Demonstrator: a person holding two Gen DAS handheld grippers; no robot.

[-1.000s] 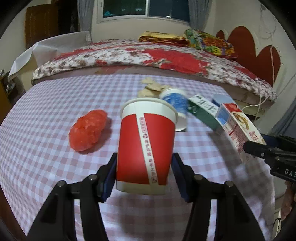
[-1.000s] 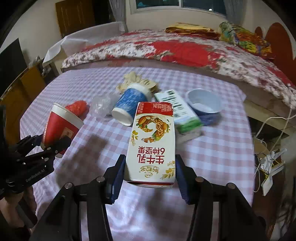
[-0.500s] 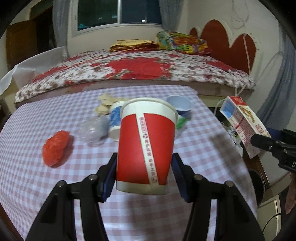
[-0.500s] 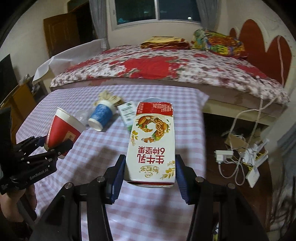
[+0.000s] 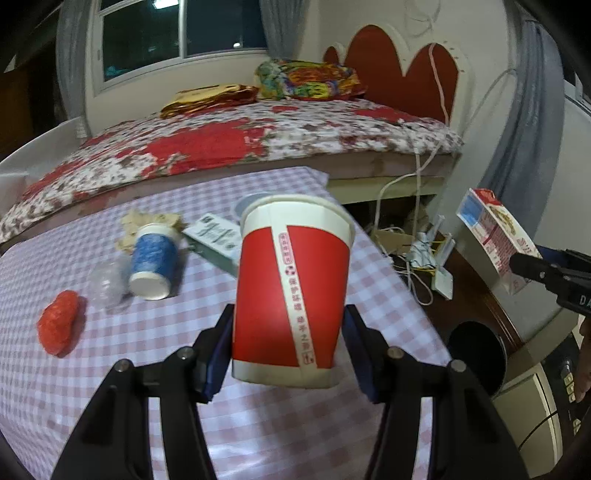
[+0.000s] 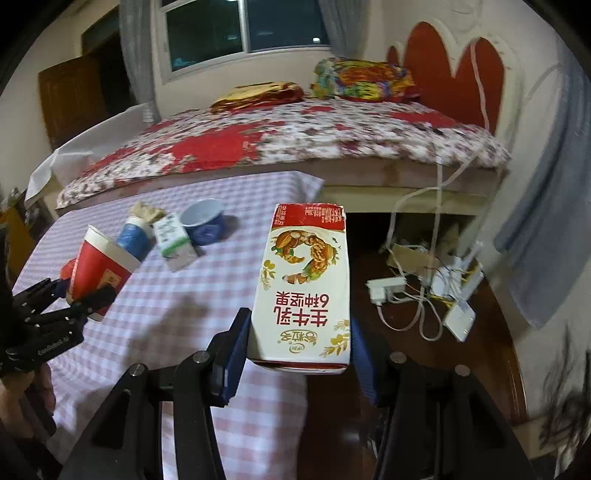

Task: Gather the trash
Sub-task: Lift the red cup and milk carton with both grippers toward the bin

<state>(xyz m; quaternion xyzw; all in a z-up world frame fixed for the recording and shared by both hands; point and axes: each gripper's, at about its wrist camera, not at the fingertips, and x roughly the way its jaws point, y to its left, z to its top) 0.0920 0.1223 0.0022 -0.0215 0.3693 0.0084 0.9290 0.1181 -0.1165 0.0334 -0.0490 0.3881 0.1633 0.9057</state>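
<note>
Transport is being carried out past the right-hand edge of the checked tablecloth (image 5: 155,332). The red paper cup (image 5: 291,291) is being pinched upright by the left gripper (image 5: 290,350), and the milk carton (image 6: 304,284) is being clamped by the right gripper (image 6: 299,358); both grips are unchanged. Compared with a second ago, the floor, a power strip (image 6: 386,290) and a dark bin (image 5: 476,354) are now being exposed, while the blue cup (image 5: 153,258), green carton (image 5: 218,240) and red bag (image 5: 59,325) are being left behind.

Floral bed (image 6: 295,147), heart-shaped red headboard (image 6: 454,74), window (image 6: 243,29), floor cables (image 6: 424,295)
</note>
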